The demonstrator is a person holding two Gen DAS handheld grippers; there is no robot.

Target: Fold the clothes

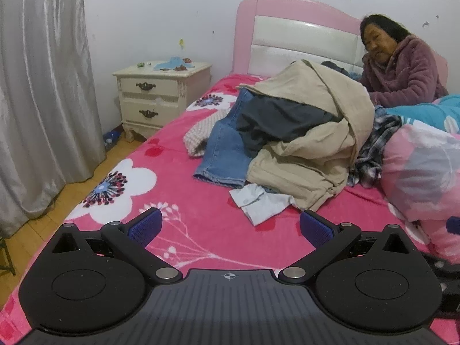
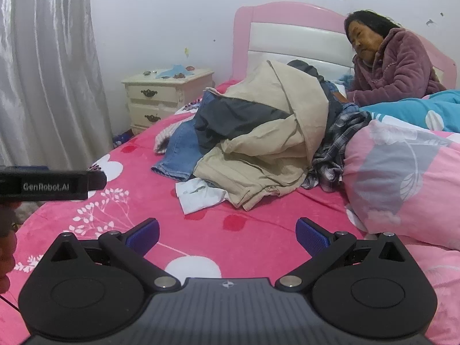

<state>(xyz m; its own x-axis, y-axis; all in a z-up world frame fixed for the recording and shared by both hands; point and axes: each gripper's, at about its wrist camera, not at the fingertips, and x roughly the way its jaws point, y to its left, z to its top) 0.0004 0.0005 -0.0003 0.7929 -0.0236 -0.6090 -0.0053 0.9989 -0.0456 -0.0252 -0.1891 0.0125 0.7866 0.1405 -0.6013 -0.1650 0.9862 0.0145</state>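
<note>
Pink floral bedspread carries an unsorted clothes heap; left gripper and right gripper gape wide, empty; risk: pinching tangled layers together.

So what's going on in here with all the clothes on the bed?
Someone is about to fold laundry with a handheld gripper in each hand. The left gripper and right gripper are both open, empty, and hover over the pink floral blanket, short of the clothes pile. Nothing looks folded yet: a beige garment lies heaped over jeans and a dark grey piece. A woman in a purple robe sits by the headboard.
</note>
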